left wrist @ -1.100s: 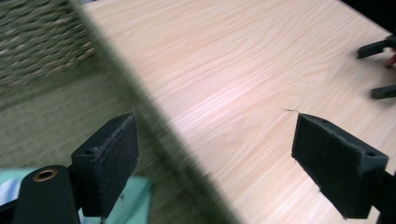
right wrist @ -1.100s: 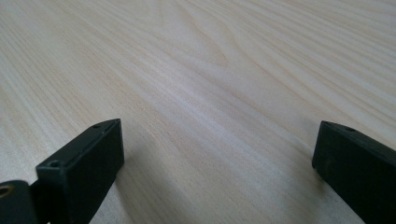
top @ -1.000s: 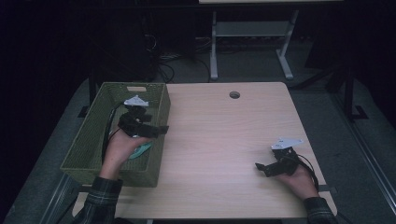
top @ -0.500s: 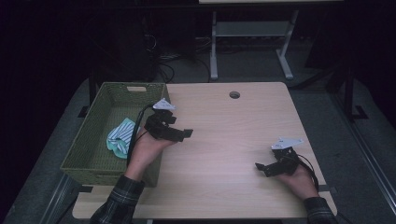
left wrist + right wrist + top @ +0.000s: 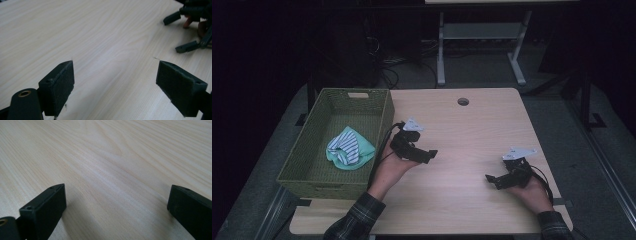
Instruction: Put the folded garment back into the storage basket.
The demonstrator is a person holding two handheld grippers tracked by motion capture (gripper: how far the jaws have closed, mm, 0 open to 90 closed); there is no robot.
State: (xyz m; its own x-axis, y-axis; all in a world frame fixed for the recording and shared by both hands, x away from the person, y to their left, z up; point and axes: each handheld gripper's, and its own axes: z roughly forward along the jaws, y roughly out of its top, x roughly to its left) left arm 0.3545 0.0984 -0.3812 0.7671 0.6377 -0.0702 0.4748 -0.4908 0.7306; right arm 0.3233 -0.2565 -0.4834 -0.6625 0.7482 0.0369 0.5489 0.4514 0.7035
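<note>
Over the wooden surface (image 5: 462,145), just right of the green woven basket (image 5: 312,150), the left tool (image 5: 424,154) hovers with its jaws spread wide and nothing between them; its own view shows only bare wood in the gap. Inside the basket lies a striped and mint-green cloth (image 5: 348,148), well apart from both tools. Near the right near corner, the right tool (image 5: 493,179) rests low over the wood, its jaws likewise wide apart and holding nothing.
</note>
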